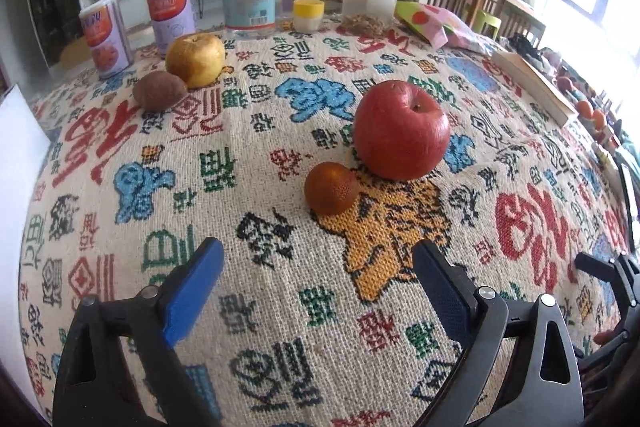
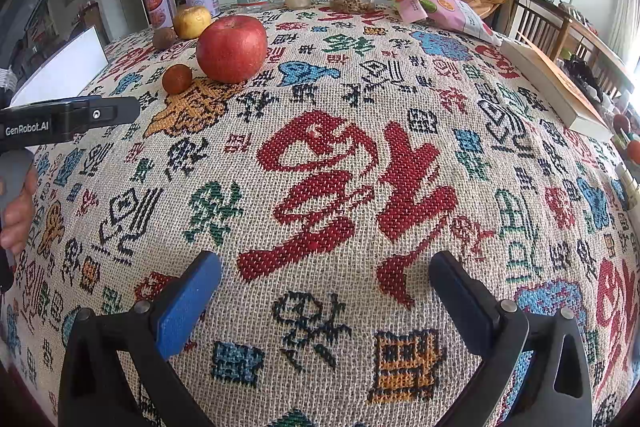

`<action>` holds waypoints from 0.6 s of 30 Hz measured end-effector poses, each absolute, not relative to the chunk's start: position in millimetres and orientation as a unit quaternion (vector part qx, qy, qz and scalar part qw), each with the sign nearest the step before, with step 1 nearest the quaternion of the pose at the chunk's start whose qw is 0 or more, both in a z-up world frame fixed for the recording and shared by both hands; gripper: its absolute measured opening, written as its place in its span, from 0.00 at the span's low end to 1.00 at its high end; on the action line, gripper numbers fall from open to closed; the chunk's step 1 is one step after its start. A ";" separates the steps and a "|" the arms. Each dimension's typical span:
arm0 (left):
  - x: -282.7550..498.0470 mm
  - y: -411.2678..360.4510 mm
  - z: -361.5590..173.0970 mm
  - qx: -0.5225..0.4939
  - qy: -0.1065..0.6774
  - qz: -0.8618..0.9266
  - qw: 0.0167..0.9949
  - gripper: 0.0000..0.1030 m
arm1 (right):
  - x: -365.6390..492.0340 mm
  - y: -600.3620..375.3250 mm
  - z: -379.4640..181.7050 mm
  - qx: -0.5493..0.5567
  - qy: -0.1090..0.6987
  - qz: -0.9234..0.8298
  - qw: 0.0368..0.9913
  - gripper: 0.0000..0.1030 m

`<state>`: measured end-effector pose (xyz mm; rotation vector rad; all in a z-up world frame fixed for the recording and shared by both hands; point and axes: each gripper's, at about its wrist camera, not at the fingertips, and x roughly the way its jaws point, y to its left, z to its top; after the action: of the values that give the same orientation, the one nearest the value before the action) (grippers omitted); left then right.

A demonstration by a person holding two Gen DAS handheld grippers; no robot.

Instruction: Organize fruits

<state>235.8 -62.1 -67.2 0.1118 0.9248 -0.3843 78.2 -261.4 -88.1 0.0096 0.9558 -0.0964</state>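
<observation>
My left tool (image 1: 316, 275) hangs apart, empty, near the orange (image 1: 331, 188) and apple (image 1: 401, 131), lined up to grasp. Right tool (image 2: 325, 275): apart, idle over bare desk (image 2: 400, 99). Pear (image 1: 195, 59) lies far left.

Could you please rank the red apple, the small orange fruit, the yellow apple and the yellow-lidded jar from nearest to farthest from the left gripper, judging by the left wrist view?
From the left gripper:
1. small orange fruit, just ahead, beside the red apple.
2. red apple, behind it, slightly right.
3. yellow apple, far left, by a brown fruit.
4. yellow-lidded jar, in the back row.
</observation>
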 end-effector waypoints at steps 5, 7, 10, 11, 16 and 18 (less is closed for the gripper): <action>253.7 -73.8 -77.2 0.080 0.434 -0.168 0.881 0.71 | 78.2 -261.2 -88.1 0.004 0.460 -0.046 0.887 1.00; 255.6 -75.3 -77.1 0.078 0.431 -0.175 0.882 0.71 | 78.2 -261.2 -88.2 0.004 0.460 -0.046 0.887 1.00; 256.9 -76.7 -77.4 0.072 0.422 -0.200 0.881 0.36 | 78.2 -261.1 -88.4 0.004 0.460 -0.046 0.887 1.00; 256.1 -74.7 -75.8 0.065 0.419 -0.203 0.883 0.29 | 78.2 -261.1 -88.4 0.004 0.460 -0.046 0.887 1.00; 234.8 -47.0 -60.7 0.031 0.424 -0.178 0.887 0.29 | 78.3 -261.0 -88.5 0.004 0.460 -0.046 0.887 1.00; 214.0 -27.8 -55.0 0.033 0.431 -0.152 0.889 0.29 | 78.4 -261.0 -88.4 0.004 0.460 -0.046 0.887 1.00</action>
<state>214.0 -27.8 -55.0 0.0681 0.8945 -0.3157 78.4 -261.0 -88.4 0.0092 0.9559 -0.0965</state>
